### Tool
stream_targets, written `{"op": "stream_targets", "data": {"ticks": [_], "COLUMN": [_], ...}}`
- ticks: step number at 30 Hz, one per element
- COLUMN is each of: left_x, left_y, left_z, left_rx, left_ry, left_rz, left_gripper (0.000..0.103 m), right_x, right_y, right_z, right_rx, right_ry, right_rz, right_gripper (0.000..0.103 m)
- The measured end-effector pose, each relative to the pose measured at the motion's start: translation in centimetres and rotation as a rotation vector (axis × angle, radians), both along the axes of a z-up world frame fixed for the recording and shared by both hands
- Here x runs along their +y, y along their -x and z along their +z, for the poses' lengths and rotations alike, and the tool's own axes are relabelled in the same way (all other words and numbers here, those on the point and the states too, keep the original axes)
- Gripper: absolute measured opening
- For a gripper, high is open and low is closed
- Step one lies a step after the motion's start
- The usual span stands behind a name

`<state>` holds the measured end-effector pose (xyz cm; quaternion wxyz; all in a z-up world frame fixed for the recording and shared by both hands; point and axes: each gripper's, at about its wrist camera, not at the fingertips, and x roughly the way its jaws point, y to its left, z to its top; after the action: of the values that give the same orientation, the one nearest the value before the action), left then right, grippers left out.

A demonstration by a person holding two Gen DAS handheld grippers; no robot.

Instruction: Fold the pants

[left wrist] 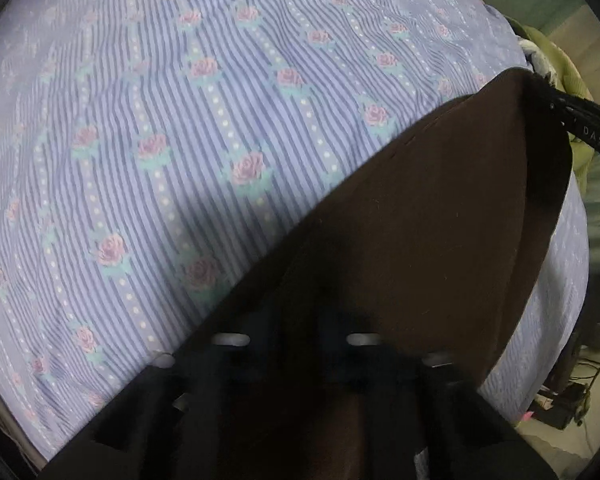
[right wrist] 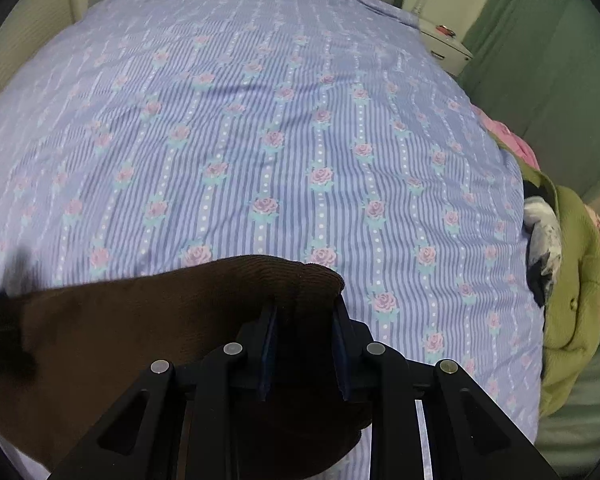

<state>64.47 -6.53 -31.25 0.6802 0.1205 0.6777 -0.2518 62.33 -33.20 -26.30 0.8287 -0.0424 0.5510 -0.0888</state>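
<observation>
Both tools on the brown pants (right wrist: 148, 320), which sit at the near edge of the bed (right wrist: 260, 120), on the blue striped rose-print sheet

Right tool (right wrist: 306, 344): your jaws straddle a bunched end of the fabric, cloth between the pads, gap narrow. Reads as gripping, pinch looks firm

Left tool (left wrist: 296, 364): fabric drapes over it toward the camera and hides the fingertips. Looks like you're holding an edge, but jaw state I cannot tell

In the left view the pants (left wrist: 420, 220) stretch as a flat taut panel from that tool toward the far right, so the cloth is lifted between your hands, not lying flat

Progress, my read: early to middle. You have a grasp and a spread panel; no finished crease or stacked layers visible. Left to do: bring ends together, lay down, smooth

Green garment (right wrist: 572, 280) and pink cloth (right wrist: 516, 140) at the bed's right edge, well apart from the pants
</observation>
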Motion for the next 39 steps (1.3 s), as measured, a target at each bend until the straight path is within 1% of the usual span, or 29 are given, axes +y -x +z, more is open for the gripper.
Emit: {"op": "stream_targets", "data": {"ticks": [1, 3, 6, 7, 8, 9, 10, 11, 12, 13, 14, 15, 16, 17, 18, 20, 21, 22, 23, 24, 26, 27, 29, 31, 32, 35, 36, 39], "left_x": [0.4, 1.0, 1.3, 1.2, 1.1, 1.2, 1.2, 1.4, 1.8, 3.1, 4.5, 6.7, 8.6, 10.5, 12.8, 16.4, 18.0, 19.4, 20.4, 21.8, 24.0, 24.8, 26.2, 26.5, 26.6, 26.0, 25.6, 24.8], "left_y": [0.0, -0.1, -1.0, -1.0, -0.9, -0.6, -0.2, 0.5, 1.3, 2.2, 3.0, 4.4, 5.5, 6.3, 7.5, 9.5, 10.2, 10.7, 11.2, 12.1, 13.2, 13.4, 13.5, 12.6, 12.2, 10.7, 9.9, 8.4], "left_z": [0.4, 1.1, 0.3, 0.1, 0.0, 0.2, 0.7, 1.9, 3.6, 5.6, 7.2, 9.3, 10.5, 11.3, 11.8, 11.6, 11.1, 10.2, 9.2, 8.2, 6.5, 5.7, 4.4, 3.2, 2.8, 1.7, 1.0, -0.6], "left_rx": [-0.009, -0.031, -0.026, -0.022, -0.018, -0.021, -0.042, -0.088, -0.145, -0.208, -0.257, -0.32, -0.352, -0.37, -0.385, -0.378, -0.363, -0.331, -0.298, -0.257, -0.202, -0.186, -0.155, -0.123, -0.114, -0.089, -0.069, -0.042], "left_ry": [0.021, 0.036, 0.011, 0.008, 0.0, -0.027, -0.05, -0.055, -0.045, -0.035, -0.029, -0.014, -0.006, -0.003, -0.006, -0.02, -0.02, -0.005, 0.014, 0.05, 0.129, 0.162, 0.219, 0.237, 0.246, 0.298, 0.308, 0.32], "left_rz": [0.019, 0.066, 0.149, 0.163, 0.171, 0.178, 0.184, 0.184, 0.187, 0.201, 0.219, 0.249, 0.27, 0.289, 0.323, 0.372, 0.398, 0.436, 0.471, 0.519, 0.594, 0.62, 0.673, 0.699, 0.697, 0.643, 0.614, 0.587], "left_gripper": [0.014, 0.014, 0.015, 0.018, 0.022, 0.031, 0.044, 0.047, 0.051, 0.062, 0.067, 0.073, 0.077, 0.079, 0.079, 0.079, 0.079, 0.078, 0.078, 0.077, 0.077, 0.077, 0.077, 0.076, 0.075, 0.076, 0.076, 0.076], "right_x": [0.1, 0.3, 0.5, 0.6, 0.9, 1.3, 1.7, 2.2, 2.8, 3.5, 4.2, 5.6, 6.7, 7.9, 10.1, 13.5, 15.6, 17.7, 19.3, 21.5, 24.0, 25.4, 26.8, 27.7, 28.0, 28.2, 28.0, 27.3], "right_y": [0.0, 0.0, -1.0, -1.3, -1.5, -1.5, -1.1, -0.4, 0.6, 1.6, 2.7, 4.4, 5.6, 6.7, 8.2, 9.8, 10.6, 11.3, 11.8, 12.2, 12.8, 13.0, 13.0, 13.0, 13.0, 13.0, 12.9, 12.9], "right_z": [0.1, 0.3, -0.9, -1.3, -1.8, -1.9, -1.4, -0.5, 0.8, 2.1, 3.3, 5.1, 6.1, 6.9, 7.5, 7.8, 7.7, 7.4, 7.1, 6.5, 5.7, 5.3, 4.6, 4.0, 3.6, 2.9, 2.7, 2.6], "right_rx": [-0.005, -0.015, 0.01, 0.017, 0.039, 0.056, 0.043, 0.013, -0.032, -0.078, -0.119, -0.168, -0.19, -0.203, -0.21, -0.196, -0.184, -0.171, -0.157, -0.13, -0.102, -0.084, -0.047, -0.02, -0.006, 0.025, 0.039, 0.055], "right_ry": [0.006, 0.014, 0.028, 0.039, 0.063, 0.092, 0.113, 0.148, 0.206, 0.244, 0.258, 0.239, 0.201, 0.152, 0.089, 0.045, 0.025, -0.005, -0.029, -0.06, -0.096, -0.116, -0.141, -0.146, -0.14, -0.129, -0.131, -0.131], "right_rz": [-0.001, 0.0, -0.016, -0.017, -0.016, -0.012, -0.008, -0.006, -0.016, -0.024, -0.025, -0.014, 0.008, 0.042, 0.104, 0.178, 0.22, 0.266, 0.306, 0.354, 0.403, 0.422, 0.437, 0.431, 0.423, 0.388, 0.368, 0.32], "right_gripper": [0.025, 0.025, 0.027, 0.028, 0.033, 0.033, 0.035, 0.042, 0.046, 0.057, 0.07, 0.075, 0.075, 0.075, 0.075, 0.075, 0.075, 0.075, 0.075, 0.075, 0.075, 0.075, 0.075, 0.075, 0.075, 0.075, 0.075, 0.075]}}
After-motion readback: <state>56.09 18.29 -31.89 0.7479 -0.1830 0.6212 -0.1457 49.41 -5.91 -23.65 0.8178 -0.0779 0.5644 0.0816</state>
